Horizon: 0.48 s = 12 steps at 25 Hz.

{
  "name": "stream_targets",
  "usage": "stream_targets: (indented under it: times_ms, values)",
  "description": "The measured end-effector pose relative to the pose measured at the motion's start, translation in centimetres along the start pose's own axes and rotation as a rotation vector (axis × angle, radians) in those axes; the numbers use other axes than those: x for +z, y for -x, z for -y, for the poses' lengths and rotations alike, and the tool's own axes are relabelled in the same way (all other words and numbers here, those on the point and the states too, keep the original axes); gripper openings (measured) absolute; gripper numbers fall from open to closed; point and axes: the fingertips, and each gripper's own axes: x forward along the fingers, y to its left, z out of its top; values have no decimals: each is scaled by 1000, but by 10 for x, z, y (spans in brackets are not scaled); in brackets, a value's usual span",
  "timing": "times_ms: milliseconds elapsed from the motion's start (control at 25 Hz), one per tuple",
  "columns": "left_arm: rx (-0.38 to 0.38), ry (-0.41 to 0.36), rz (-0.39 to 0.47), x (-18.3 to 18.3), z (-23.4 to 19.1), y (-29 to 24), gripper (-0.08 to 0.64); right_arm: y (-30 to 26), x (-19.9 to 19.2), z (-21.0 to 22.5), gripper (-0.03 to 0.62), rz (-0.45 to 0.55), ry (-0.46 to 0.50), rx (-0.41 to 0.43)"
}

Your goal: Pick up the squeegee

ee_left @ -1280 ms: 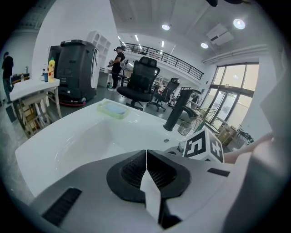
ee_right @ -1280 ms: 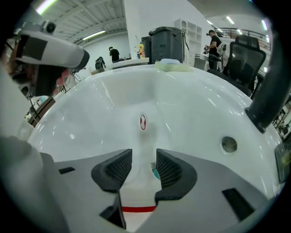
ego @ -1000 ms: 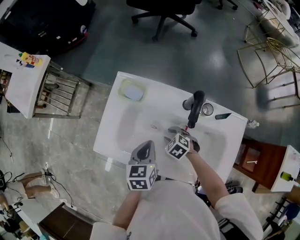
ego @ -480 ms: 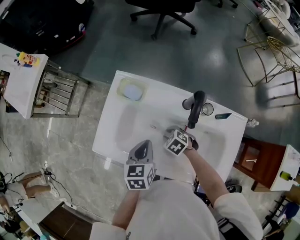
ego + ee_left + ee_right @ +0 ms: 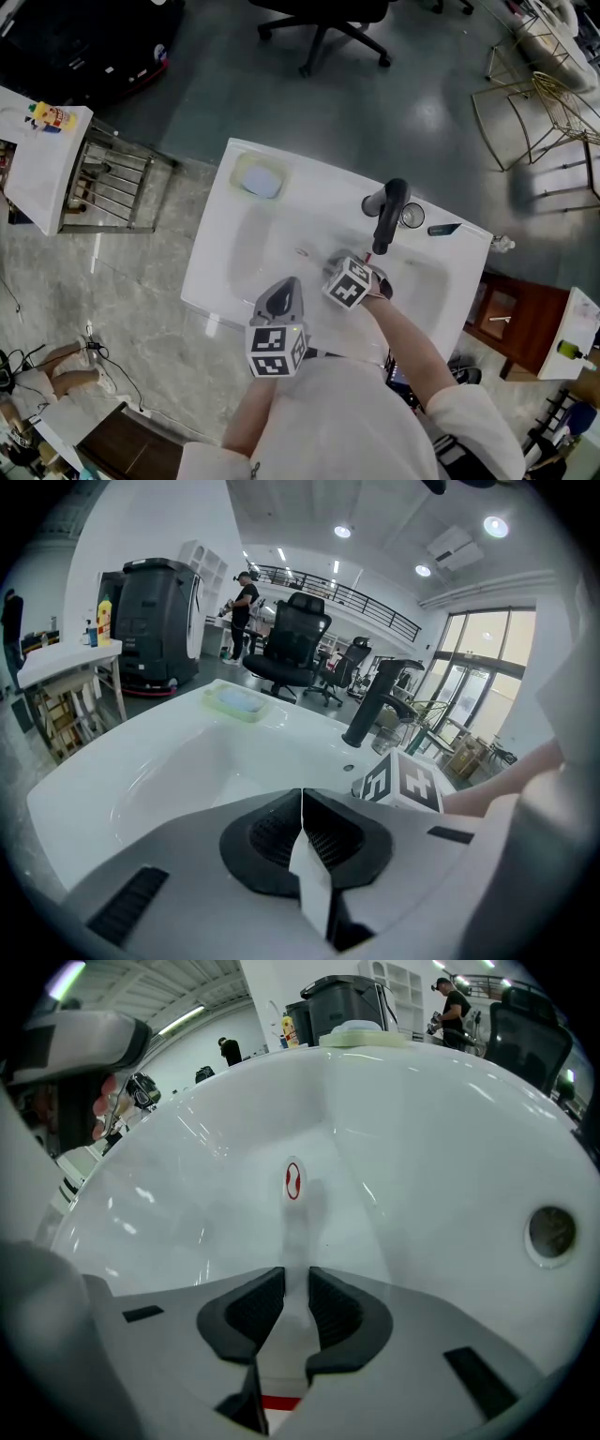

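Grasp step. Right gripper (image 5: 297,1288): jaws have just been closing, pads meeting the white handle of the squeegee (image 5: 296,1227), which lies in the sink basin (image 5: 450,1138). Left gripper (image 5: 302,803) closed, empty (idle). Next move probably calls for a firm squeeze, then a lift.

**Our right gripper closes on the squeegee handle**

A second ago we held the right gripper (image 5: 295,1283) spread wide above the sink (image 5: 450,1129). Its jaws have just been closing. Now the white handle of the squeegee (image 5: 296,1232) fills the narrow gap between them, and the dark pads (image 5: 251,1302) lie against its sides. In the head view, the marker cube (image 5: 345,283) on that gripper has edged a little leftward over the basin and tipped slightly. Our forearm (image 5: 403,328) has followed it by the same small amount.
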Motion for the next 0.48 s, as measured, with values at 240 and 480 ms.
stream_targets:
  times_ms: [240, 480]
  values:
    - [12, 4, 3, 0, -4, 4, 27, 0, -2, 0, 95, 12, 16, -18]
    - [24, 10, 8, 0, -7, 8, 26, 4, 0, 2, 94, 34, 5, -49]
